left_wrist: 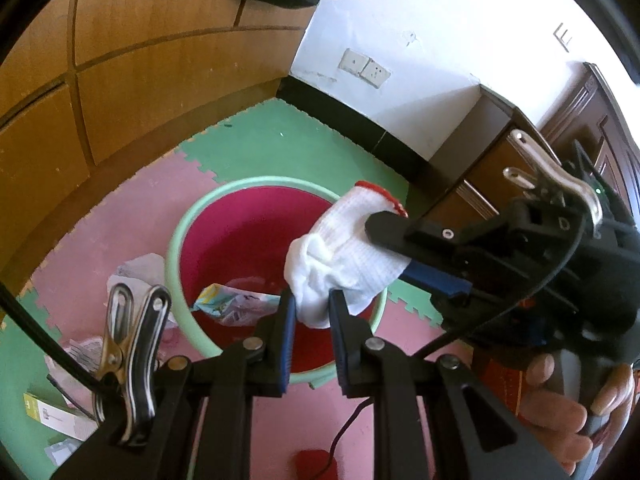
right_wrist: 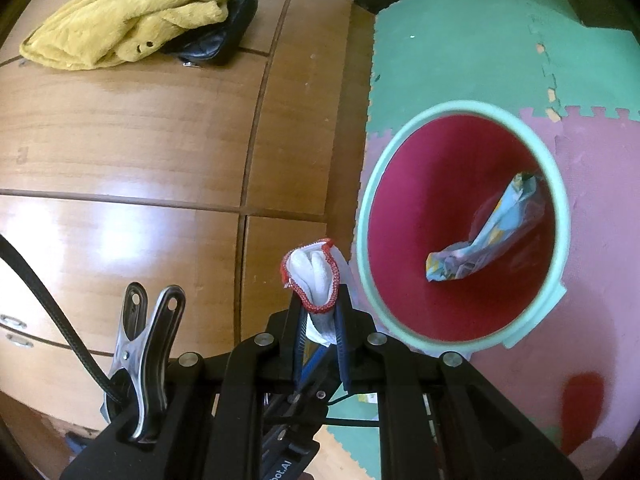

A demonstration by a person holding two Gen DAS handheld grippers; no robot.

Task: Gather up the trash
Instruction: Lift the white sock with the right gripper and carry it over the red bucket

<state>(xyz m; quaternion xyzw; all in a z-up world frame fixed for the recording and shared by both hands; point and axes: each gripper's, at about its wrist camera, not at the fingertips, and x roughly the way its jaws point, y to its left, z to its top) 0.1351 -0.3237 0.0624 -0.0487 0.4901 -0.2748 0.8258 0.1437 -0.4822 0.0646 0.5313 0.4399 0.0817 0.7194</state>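
A white knitted glove (left_wrist: 352, 256) with a red cuff hangs over the red basin (left_wrist: 256, 236) with its pale green rim. My right gripper (left_wrist: 394, 250) is shut on the glove's cuff end; its own view shows the cuff (right_wrist: 316, 280) pinched between the fingers. My left gripper (left_wrist: 312, 312) stands around the glove's lower end, with the pads touching or nearly touching the fabric. A crumpled printed wrapper (left_wrist: 236, 304) lies inside the basin, also in the right wrist view (right_wrist: 488, 232). The basin (right_wrist: 404, 184) stands on the foam floor mats.
Crumpled paper (left_wrist: 136, 272), more scraps (left_wrist: 80, 354) and a small green box (left_wrist: 56, 416) lie on the mats left of the basin. A wooden cabinet (right_wrist: 140, 140) holds a yellow cloth (right_wrist: 132, 12) and a black bag (right_wrist: 224, 36). A dark cabinet (left_wrist: 480, 152) stands by the wall.
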